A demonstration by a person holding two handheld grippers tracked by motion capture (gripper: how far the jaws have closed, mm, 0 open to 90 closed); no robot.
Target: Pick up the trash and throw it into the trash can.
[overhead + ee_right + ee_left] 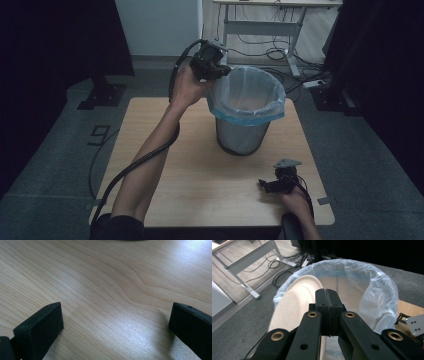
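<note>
Left gripper (214, 67) is clenched on the edge of a paper plate (294, 302), held at the far-left rim of the bin (246, 117). The plate hangs tilted inside the bin's mouth against the liner bag (374, 297), so the drop looks nearly done; only letting go seems left. It is off-white, round, ribbed and looks clean. Right gripper (280, 184) rests released, jaws wide apart, on the table (200, 175), near right, holding nothing.

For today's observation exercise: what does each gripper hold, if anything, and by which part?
The left gripper is shut on a paper plate, gripped at its rim, over the lined bin. The right gripper is open and holds nothing.
</note>
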